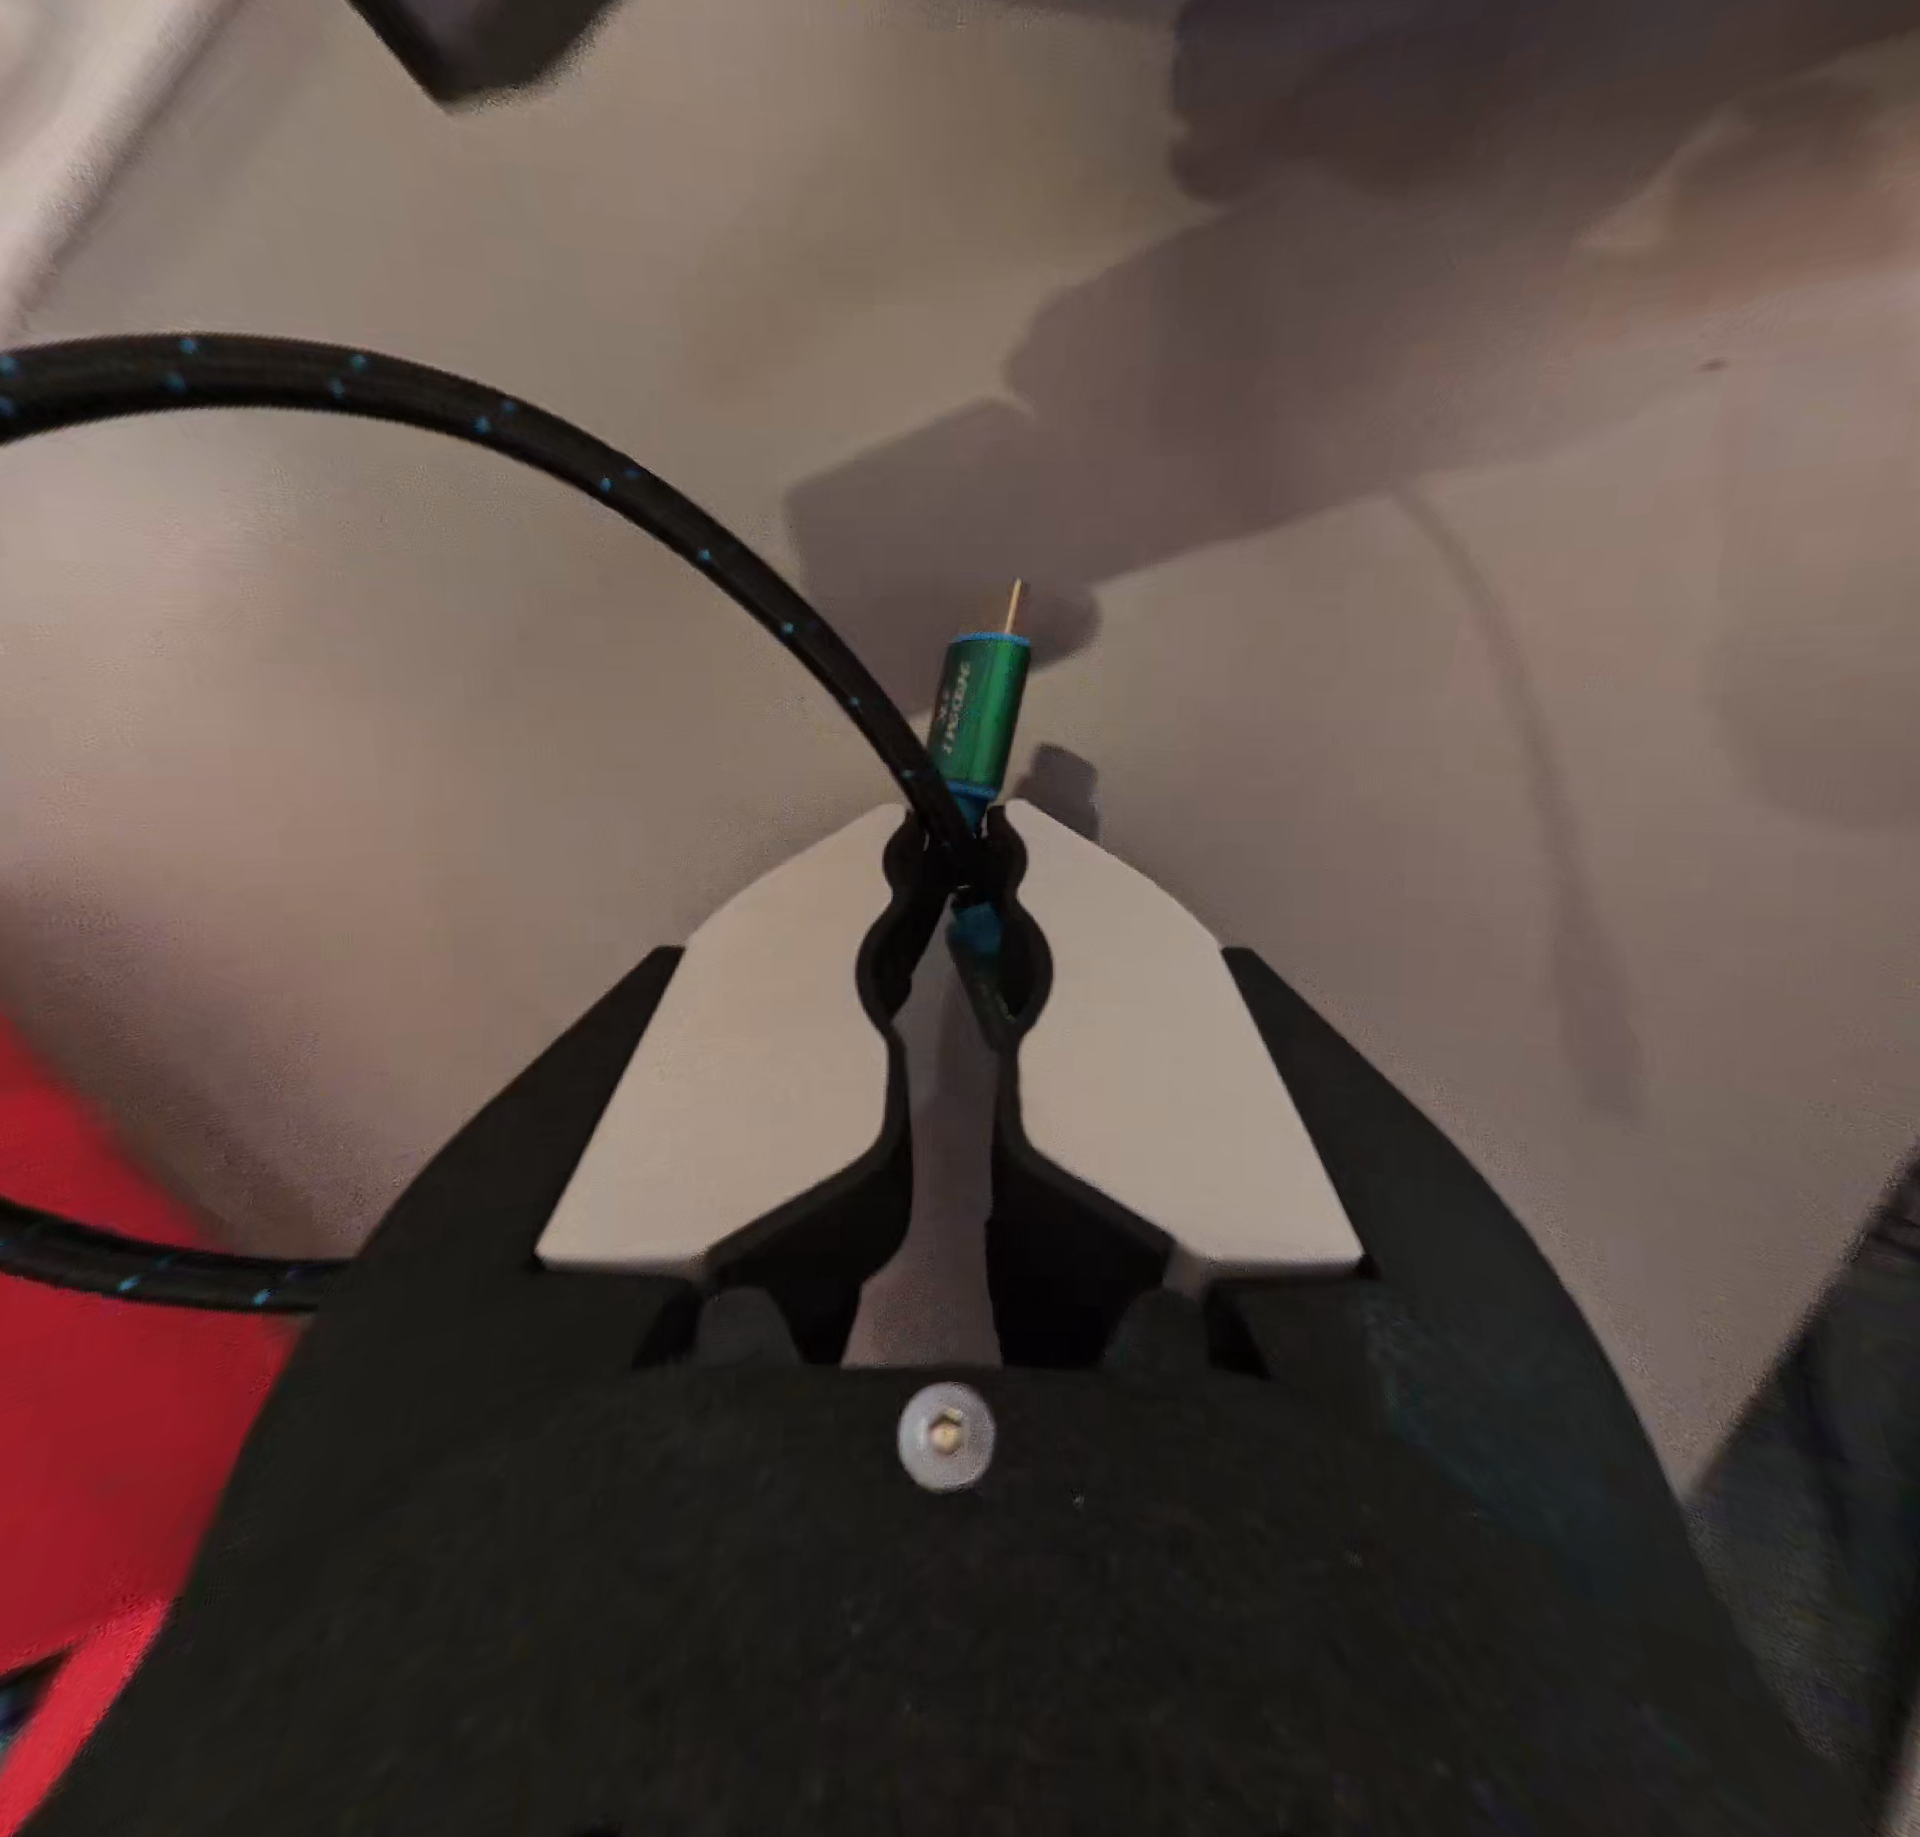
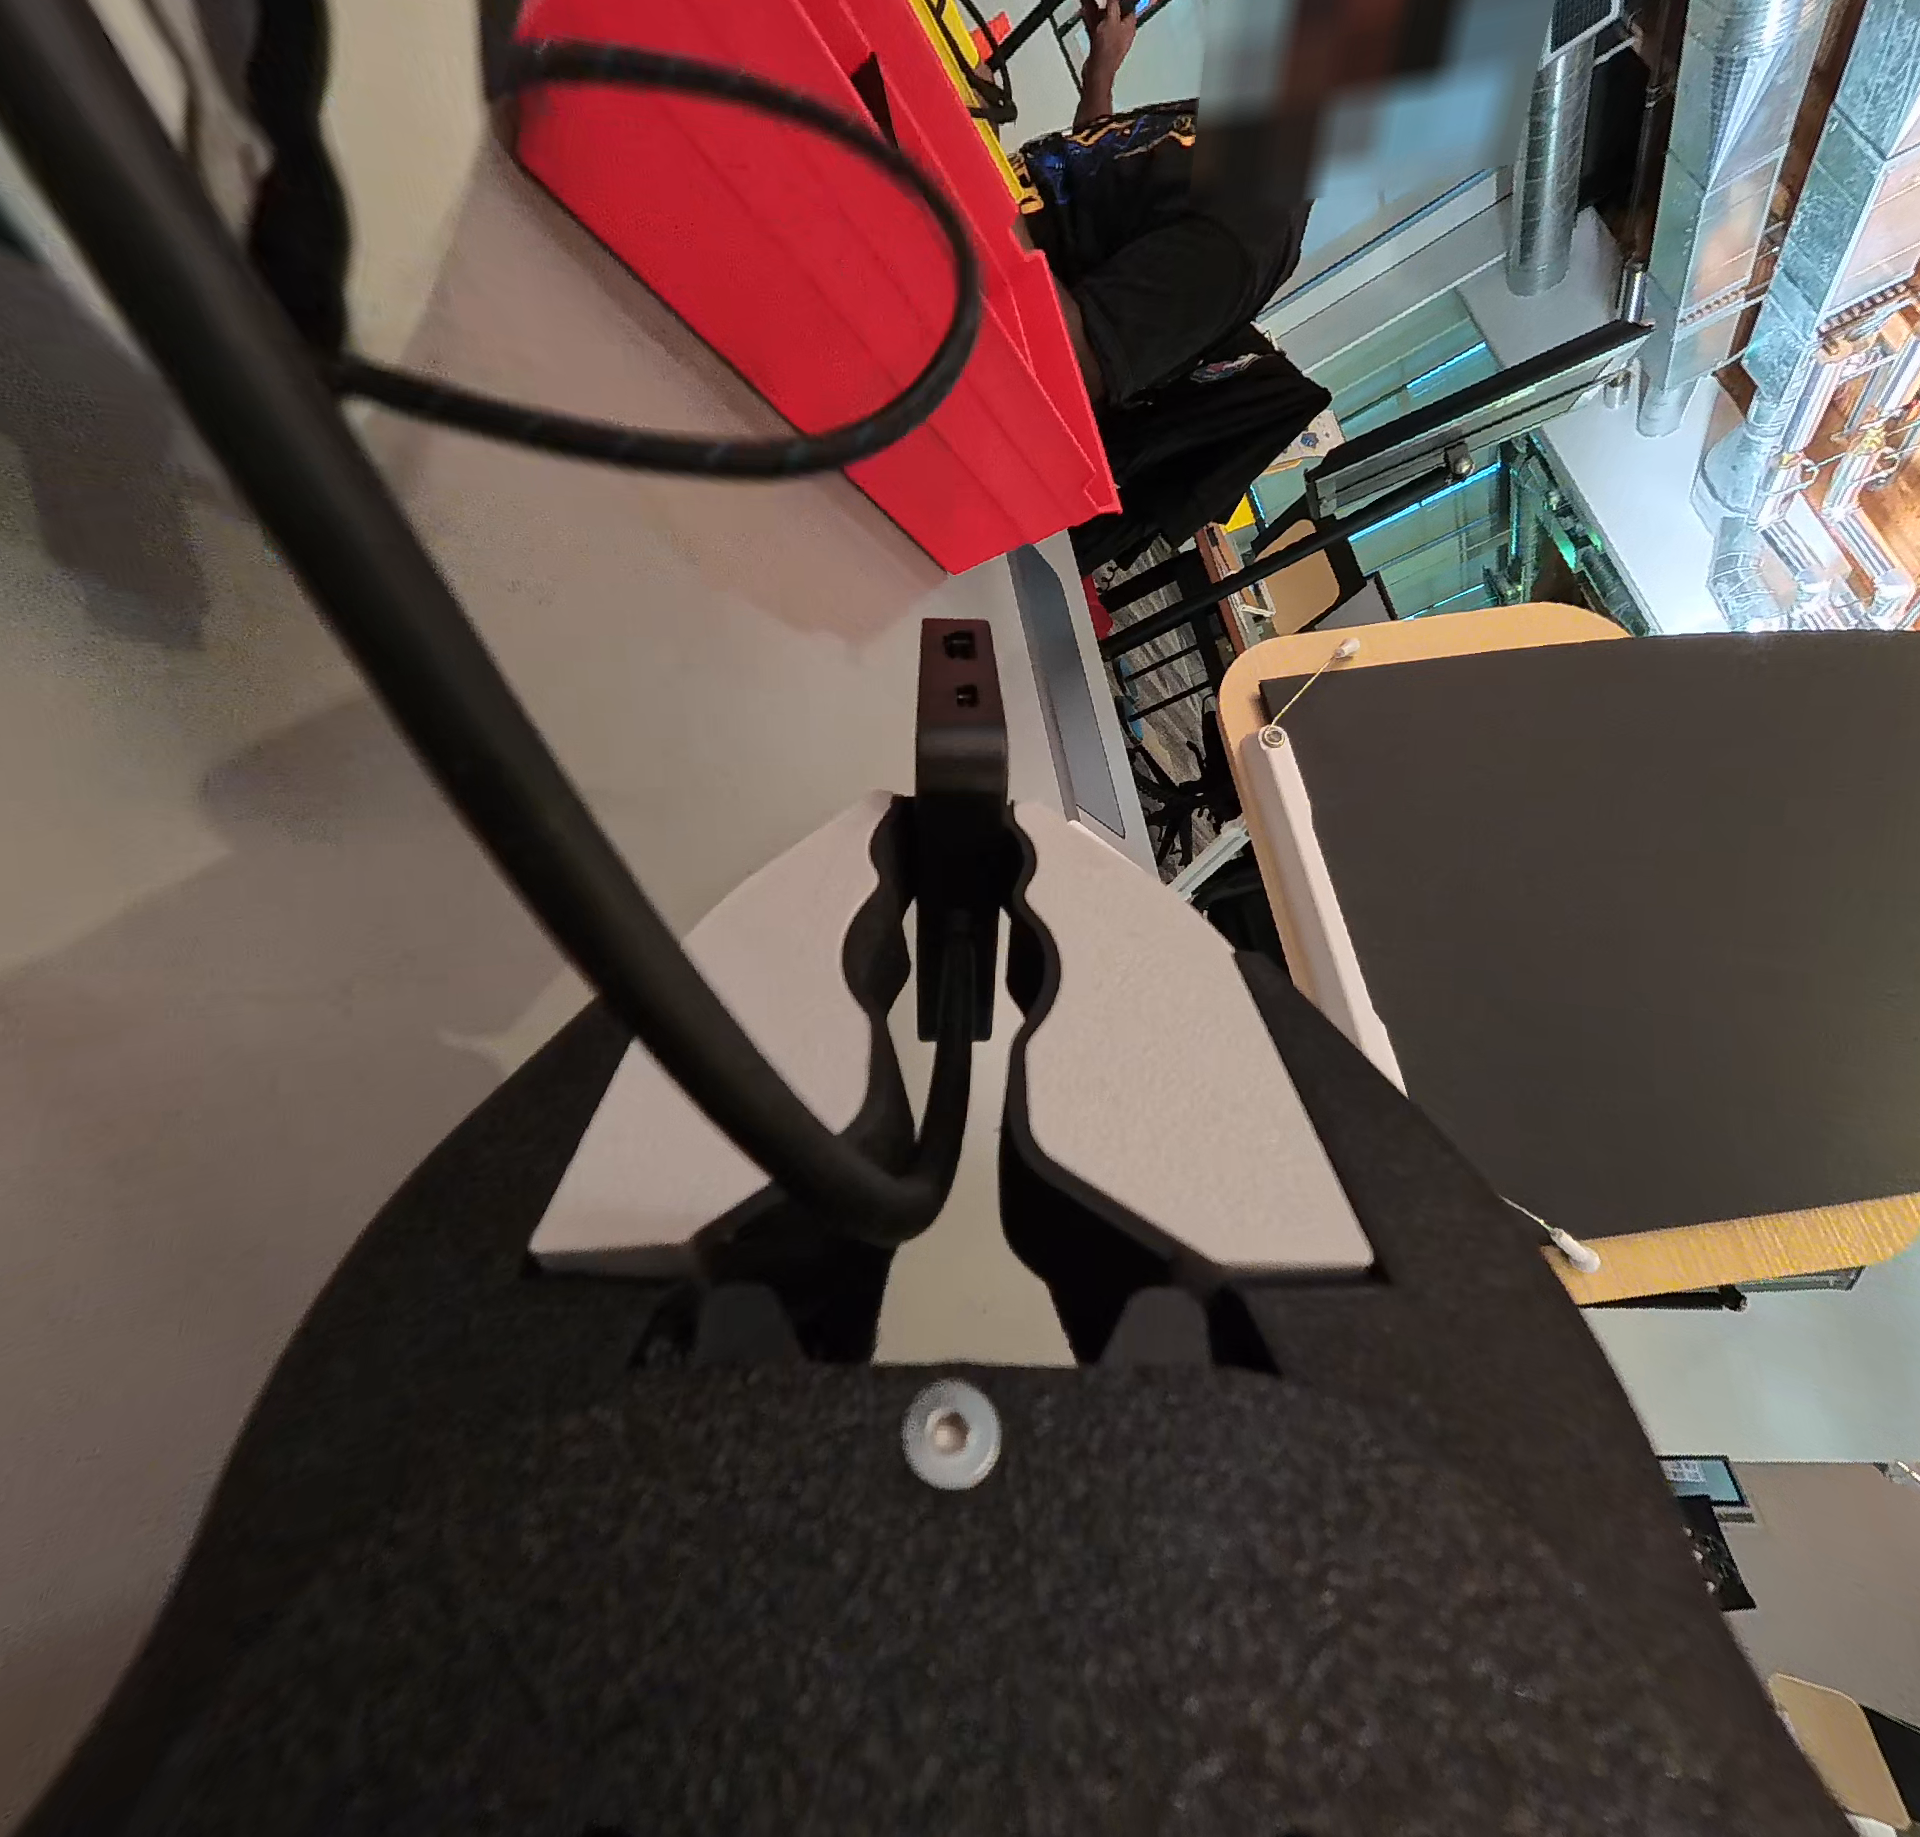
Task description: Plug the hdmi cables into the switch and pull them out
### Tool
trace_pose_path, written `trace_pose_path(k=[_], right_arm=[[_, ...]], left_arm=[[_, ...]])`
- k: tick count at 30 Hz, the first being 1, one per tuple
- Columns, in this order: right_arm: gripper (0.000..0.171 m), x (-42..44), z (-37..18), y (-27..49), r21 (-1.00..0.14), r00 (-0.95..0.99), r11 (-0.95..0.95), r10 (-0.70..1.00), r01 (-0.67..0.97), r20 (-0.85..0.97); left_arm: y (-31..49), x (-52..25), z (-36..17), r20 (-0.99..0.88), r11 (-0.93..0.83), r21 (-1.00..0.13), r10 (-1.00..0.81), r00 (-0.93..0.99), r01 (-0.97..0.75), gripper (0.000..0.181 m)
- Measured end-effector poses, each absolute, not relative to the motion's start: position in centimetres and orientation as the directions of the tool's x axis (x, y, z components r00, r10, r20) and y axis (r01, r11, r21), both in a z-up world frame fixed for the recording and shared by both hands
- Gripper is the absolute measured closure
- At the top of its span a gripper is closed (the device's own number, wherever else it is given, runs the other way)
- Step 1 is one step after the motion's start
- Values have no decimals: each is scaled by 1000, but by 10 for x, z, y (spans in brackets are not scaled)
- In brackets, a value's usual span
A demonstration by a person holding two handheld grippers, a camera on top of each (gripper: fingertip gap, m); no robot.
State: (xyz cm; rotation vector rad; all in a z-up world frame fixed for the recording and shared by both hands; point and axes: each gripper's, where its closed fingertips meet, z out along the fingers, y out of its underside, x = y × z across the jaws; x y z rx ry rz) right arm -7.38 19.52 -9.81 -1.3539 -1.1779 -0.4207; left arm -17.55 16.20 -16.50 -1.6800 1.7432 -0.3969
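A workshop-like lab: shiny exposed metal ducts (image 2: 1558,104) overhead, a red plastic storage bin (image 2: 790,229) on the pale table (image 2: 644,665), glass partitions (image 2: 1455,405) behind.

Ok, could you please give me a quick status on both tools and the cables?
Left tool shut on green HDMI plug, clear of any port. Right tool shut on black switch. Braided cable loops left; nothing blocking.

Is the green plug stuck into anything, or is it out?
Out. The green plug sticks up from the shut left tool, its gold tip bare above the table.
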Motion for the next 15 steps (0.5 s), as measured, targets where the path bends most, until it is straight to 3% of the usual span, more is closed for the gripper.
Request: trace_pose_path(k=[6,15], right_arm=[[157,-74,-96,197,-489,400,232,343,841,850],[156,-70,-95,202,-412,355,180,281,893,892]], left_arm=[[190,-169,-118,-554,291,-549,-829,81,-783,170],[208,-142,-96,-580,247,-441,-812,64,-863,170]])
